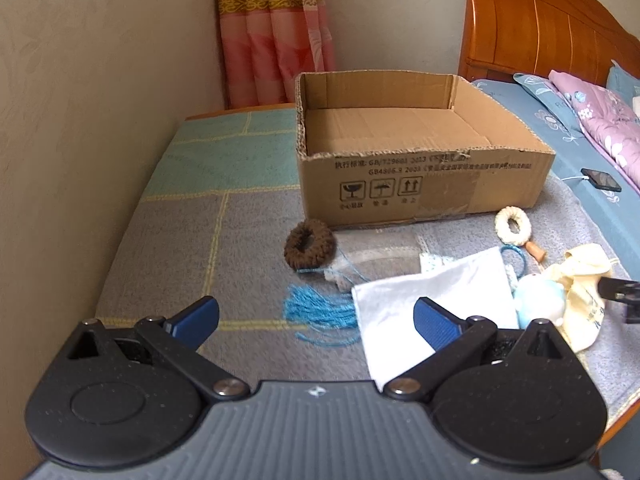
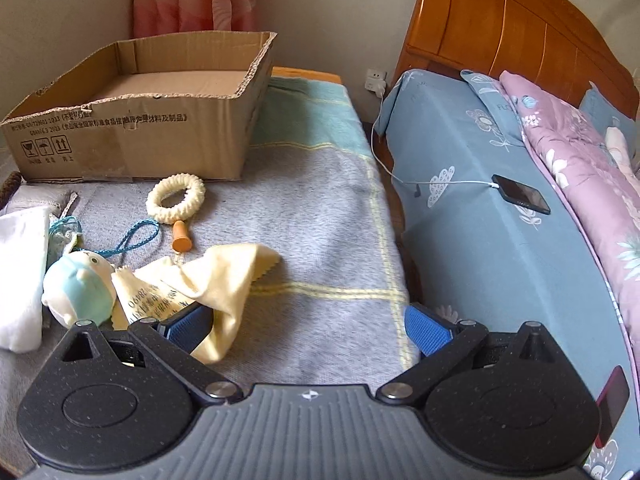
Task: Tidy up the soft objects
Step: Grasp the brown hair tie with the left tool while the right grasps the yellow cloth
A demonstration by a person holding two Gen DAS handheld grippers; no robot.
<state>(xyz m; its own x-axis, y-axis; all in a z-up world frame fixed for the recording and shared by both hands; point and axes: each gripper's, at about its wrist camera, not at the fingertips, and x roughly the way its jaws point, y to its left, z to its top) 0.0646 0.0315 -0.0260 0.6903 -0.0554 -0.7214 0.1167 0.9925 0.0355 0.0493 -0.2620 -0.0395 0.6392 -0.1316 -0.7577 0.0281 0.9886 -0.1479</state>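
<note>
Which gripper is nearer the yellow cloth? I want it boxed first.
Right. The right gripper hangs over the yellow cloth, one finger at its edge; the left gripper hovers by the white cloth.

An open cardboard box (image 1: pixel 420 176) stands empty near the blanket's far edge. Before it lie a brown scrunchie (image 1: pixel 309 245), a cream scrunchie (image 2: pixel 176 198), a blue tassel (image 1: pixel 320 312), a white cloth (image 1: pixel 436 308), a crumpled yellow cloth (image 2: pixel 212 280) and a pale-blue plush toy (image 2: pixel 78 288)
</note>
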